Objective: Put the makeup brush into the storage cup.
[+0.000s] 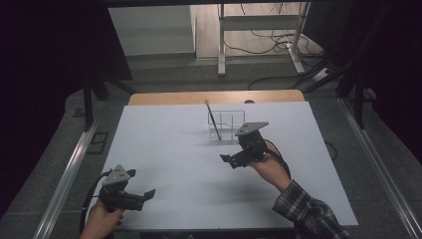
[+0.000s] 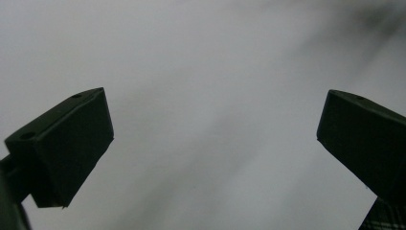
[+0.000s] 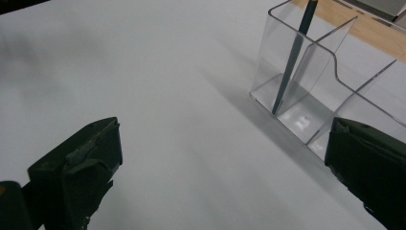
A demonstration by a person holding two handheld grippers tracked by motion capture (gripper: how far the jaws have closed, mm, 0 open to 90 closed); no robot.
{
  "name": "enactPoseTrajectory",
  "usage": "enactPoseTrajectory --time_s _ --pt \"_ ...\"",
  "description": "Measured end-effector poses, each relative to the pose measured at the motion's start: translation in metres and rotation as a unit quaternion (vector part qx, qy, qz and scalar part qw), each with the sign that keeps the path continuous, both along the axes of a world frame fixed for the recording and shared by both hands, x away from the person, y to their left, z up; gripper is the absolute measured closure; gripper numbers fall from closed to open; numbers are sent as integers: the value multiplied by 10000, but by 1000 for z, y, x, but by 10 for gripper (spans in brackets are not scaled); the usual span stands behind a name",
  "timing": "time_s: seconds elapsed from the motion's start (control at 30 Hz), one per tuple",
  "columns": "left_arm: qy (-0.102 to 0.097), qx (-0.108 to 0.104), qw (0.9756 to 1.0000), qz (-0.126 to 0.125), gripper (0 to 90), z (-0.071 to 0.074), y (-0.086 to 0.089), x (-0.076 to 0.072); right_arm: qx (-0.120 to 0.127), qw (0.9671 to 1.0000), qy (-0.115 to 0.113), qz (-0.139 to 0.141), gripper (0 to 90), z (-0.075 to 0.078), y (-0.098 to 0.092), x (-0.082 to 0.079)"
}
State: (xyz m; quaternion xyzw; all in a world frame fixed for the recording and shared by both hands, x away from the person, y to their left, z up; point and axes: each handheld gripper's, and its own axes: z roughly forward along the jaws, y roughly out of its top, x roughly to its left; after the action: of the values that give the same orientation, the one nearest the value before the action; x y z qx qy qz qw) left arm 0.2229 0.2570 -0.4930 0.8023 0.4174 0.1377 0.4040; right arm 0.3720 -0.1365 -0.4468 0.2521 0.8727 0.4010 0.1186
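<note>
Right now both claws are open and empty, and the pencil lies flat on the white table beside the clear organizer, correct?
Not quite. The pencil stands tilted inside the clear organizer, in an end compartment, as the right gripper view shows. The rest holds: the left claw and right claw are open and empty over the white table.

We see the left black two-jaw gripper (image 1: 133,195) low at the near left, held by a bare hand (image 1: 103,222), jaws wide apart and nothing between them – its own view confirms the gap. The right black two-jaw gripper (image 1: 238,158) sits mid-table, raised, tilted left, jaws spread too; the hand (image 1: 266,167) grips from behind, plaid-sleeved forearm (image 1: 308,211) angling in from bottom right.
</note>
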Motion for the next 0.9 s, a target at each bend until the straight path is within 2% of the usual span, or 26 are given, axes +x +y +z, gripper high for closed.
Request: enactPoseTrajectory --time_s 0.1,0.2,0.33,0.43,0.9 --pt "34 -42 10000 13 0 0 1 0 -14 10000 -12 -1 0 -1 -3 -3" --pt "76 59 9999 -33 0 -2 0 1 -16 10000 -4 -22 0 -1 -5 -4" --pt "152 98 9998 93 0 -2 2 2 -13 10000 -5 -32 0 -2 -9 -7" --pt "211 41 9995 217 0 -2 4 2 -2 10000 -2 -35 0 -3 -12 -10" --pt "170 -14 9995 255 0 -3 7 3 2 9998 57 -183 0 -9 -32 -19"
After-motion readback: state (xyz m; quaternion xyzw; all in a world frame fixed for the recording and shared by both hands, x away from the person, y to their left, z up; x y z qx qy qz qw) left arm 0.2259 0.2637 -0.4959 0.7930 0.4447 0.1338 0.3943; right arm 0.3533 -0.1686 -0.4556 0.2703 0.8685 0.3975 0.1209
